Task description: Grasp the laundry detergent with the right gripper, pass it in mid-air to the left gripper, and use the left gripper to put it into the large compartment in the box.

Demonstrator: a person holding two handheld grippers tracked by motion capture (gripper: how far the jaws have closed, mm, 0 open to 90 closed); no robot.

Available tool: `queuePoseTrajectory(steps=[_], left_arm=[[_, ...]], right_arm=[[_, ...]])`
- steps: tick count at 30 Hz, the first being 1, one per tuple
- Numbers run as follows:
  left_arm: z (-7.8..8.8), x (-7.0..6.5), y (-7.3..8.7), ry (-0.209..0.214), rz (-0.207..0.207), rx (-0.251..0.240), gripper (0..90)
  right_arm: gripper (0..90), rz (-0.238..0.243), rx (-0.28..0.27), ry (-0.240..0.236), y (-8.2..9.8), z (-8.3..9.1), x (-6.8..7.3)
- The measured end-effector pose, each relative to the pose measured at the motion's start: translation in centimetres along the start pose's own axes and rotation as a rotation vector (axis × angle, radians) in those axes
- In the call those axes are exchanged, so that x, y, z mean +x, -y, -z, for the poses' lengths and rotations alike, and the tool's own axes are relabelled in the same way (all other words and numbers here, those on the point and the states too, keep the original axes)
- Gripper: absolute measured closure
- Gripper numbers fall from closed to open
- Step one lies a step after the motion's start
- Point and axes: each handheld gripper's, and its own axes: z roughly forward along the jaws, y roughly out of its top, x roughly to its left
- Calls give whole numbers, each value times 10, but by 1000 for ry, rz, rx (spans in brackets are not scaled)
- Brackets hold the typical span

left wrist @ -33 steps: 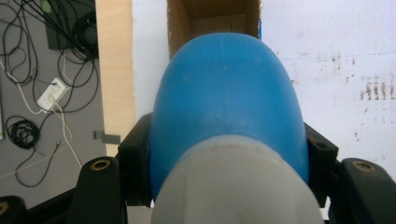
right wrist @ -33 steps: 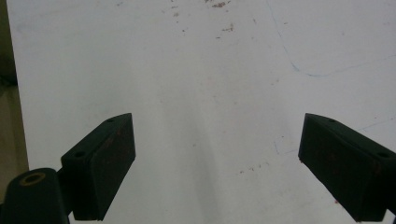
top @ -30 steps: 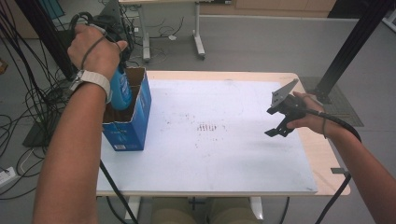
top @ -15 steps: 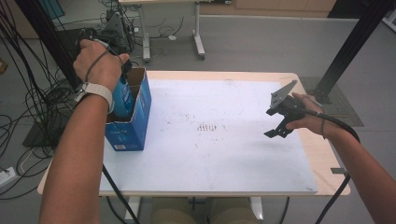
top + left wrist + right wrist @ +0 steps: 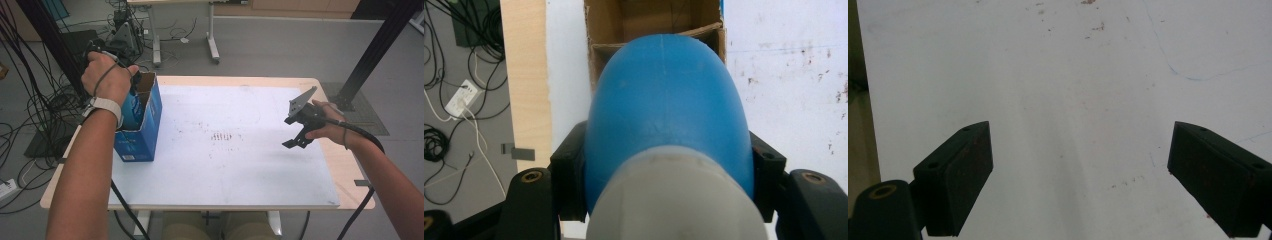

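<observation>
Over the blue carton (image 5: 141,131) at the bench's left edge, left hand-held gripper (image 5: 669,165) clamps a blue bottle (image 5: 667,110) w/ its base just entering the opening, seating & release pending; right hand-held gripper (image 5: 1083,175) gapes empty.

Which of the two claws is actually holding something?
The left claw, at the blue cardboard box. Its jaws clamp a blue bottle over the box's open top. The right claw hangs open above the white table mat with nothing between its jaws.
</observation>
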Motion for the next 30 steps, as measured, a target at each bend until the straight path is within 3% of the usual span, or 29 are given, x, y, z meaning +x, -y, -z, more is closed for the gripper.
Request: queuePoseTrajectory(steps=[30], left_arm=[[-63,-5,8,-1,-17,24,373]], right_arm=[[110,-25,1,-10,9,-7,0]])
